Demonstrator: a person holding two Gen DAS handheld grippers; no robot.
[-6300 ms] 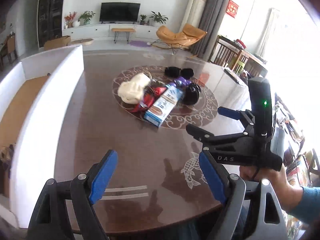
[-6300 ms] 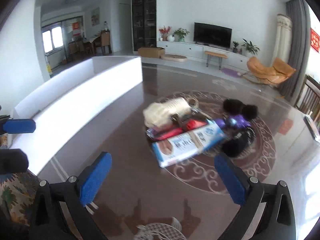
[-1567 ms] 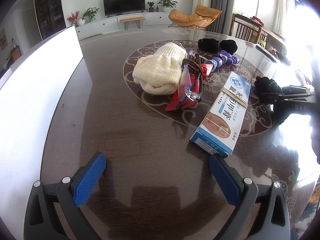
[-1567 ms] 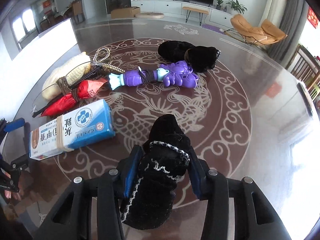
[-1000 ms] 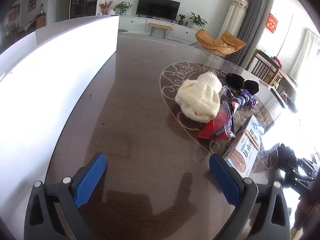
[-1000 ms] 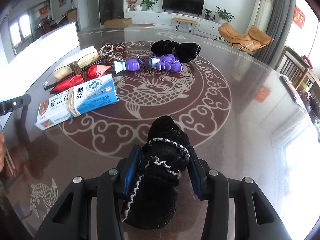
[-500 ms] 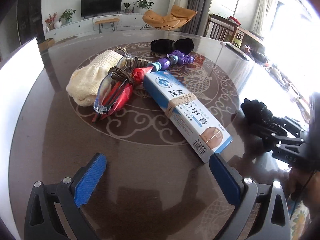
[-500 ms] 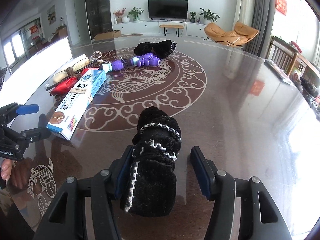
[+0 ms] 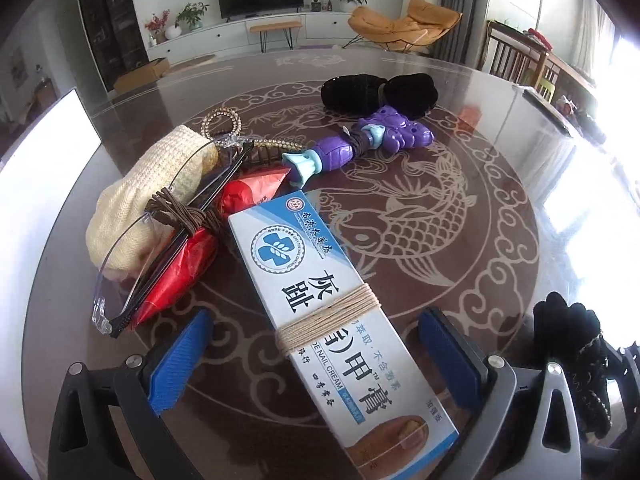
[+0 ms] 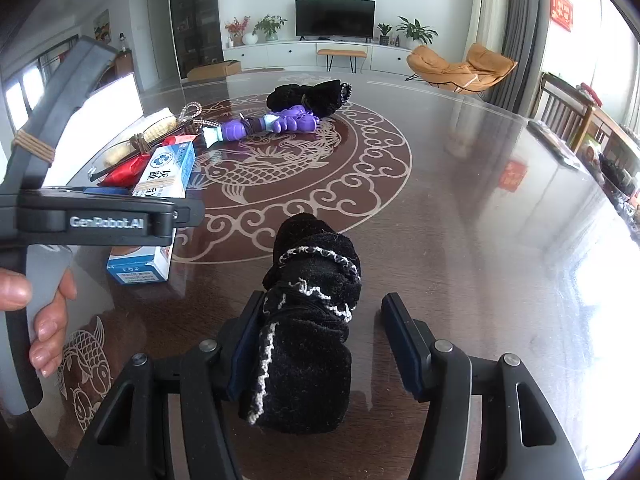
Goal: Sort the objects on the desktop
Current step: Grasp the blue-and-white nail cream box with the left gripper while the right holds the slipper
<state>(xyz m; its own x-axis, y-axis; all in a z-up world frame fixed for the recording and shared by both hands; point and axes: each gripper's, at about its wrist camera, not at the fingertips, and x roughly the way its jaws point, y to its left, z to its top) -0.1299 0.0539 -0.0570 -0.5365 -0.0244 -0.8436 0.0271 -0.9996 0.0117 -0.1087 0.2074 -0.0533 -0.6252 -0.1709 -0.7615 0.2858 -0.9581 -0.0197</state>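
Left tongs (image 9: 316, 354) we hold wide open astride the cream box (image 9: 332, 320), its long axis running away leftward; right tongs (image 10: 320, 346) open around the black sock (image 10: 308, 320), untouched on one side.

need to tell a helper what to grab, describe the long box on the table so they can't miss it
On the round brown table with the pale fish medallion, look to the near edge of the cluttered pile. The nail cream box lies flat there, between the open fingers of the left hand-held gripper. It alone is a long blue-and-white carton, with tan string wound round its middle.
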